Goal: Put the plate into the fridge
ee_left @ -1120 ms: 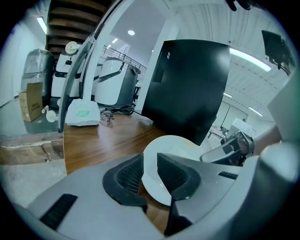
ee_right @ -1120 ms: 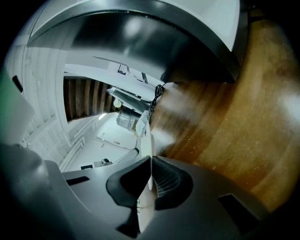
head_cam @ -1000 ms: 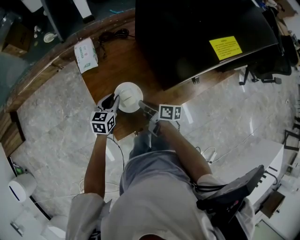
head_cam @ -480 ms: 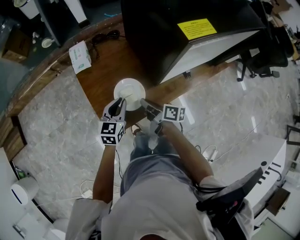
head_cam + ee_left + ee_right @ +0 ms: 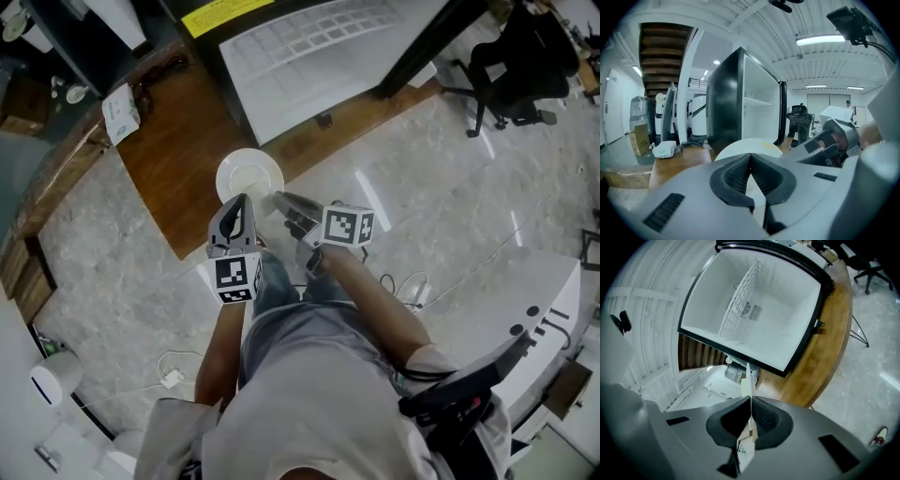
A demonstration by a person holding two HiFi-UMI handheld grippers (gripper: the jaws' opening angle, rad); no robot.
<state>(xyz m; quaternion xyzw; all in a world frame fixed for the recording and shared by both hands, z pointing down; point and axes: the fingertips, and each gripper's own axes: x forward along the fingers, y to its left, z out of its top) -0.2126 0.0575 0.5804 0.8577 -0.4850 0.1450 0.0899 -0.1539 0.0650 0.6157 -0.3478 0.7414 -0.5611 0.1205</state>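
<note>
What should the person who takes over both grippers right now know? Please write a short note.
Right gripper: shut on the plate's rim.
Left gripper: jaws have just closed, pads together at the plate's near edge, nothing seen between them.
Plate: in the air before the open fridge, not yet inside.
Done: plate lifted, fridge open.
To do: put the plate on a shelf, release, pull back.

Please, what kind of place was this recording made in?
Probably an office or lab workspace: a black swivel office chair stands on glossy grey stone floor, and a black mini-fridge sits on a curved brown wooden counter.
</note>
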